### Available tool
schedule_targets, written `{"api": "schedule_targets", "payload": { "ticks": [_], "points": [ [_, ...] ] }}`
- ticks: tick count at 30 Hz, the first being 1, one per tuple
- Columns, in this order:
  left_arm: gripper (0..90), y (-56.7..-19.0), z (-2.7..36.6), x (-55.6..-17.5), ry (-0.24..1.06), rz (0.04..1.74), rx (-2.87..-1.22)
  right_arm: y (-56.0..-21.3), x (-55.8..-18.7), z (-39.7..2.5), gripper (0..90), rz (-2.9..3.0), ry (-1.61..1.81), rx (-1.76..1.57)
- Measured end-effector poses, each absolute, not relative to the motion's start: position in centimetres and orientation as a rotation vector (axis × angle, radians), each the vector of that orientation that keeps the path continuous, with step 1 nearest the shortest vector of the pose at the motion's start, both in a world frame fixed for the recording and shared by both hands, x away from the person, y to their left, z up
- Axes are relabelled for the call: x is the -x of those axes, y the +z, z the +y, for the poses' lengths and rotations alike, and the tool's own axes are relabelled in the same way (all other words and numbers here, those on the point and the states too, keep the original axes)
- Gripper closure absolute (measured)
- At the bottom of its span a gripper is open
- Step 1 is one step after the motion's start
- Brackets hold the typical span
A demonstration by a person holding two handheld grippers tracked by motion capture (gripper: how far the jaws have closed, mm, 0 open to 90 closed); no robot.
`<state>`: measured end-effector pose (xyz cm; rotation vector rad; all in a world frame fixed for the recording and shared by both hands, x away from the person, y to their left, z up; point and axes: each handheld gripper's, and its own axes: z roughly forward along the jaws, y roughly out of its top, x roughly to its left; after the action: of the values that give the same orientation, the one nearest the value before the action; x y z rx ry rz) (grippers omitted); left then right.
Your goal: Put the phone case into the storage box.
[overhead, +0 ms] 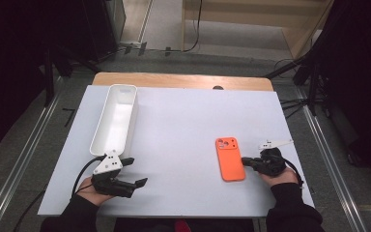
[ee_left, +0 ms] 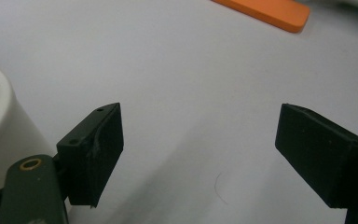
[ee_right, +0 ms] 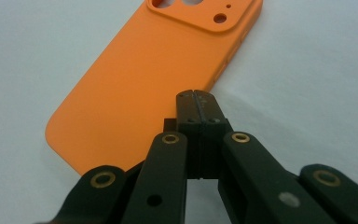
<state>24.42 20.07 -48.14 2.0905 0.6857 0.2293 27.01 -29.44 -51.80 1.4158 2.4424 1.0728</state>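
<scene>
An orange phone case point(overhead: 230, 158) is laid flat on the white table surface point(overhead: 183, 135), toward its right near part, back side up. Its camera cutouts are turned to the far end, and its long axis is set roughly front to back.

Broad bare stretch of white table point(overhead: 183, 140) open between the two sides, long white tray point(overhead: 116, 118) walling the left edge just ahead of the left gripper point(overhead: 134, 170), flat orange phone case point(overhead: 230, 158) low beside the right gripper point(overhead: 246, 161), far table half unobstructed.
</scene>
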Motion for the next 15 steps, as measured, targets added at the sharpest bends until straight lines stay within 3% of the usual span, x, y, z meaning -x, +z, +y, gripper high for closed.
{"api": "schedule_targets", "payload": {
  "ticks": [15],
  "points": [
    [15.6, -48.1, 20.1, -24.4, 0.230, 0.682, -2.095, -51.7, -29.3, -26.8, 88.0, 2.454, 1.040, -1.347]
  ]
}}
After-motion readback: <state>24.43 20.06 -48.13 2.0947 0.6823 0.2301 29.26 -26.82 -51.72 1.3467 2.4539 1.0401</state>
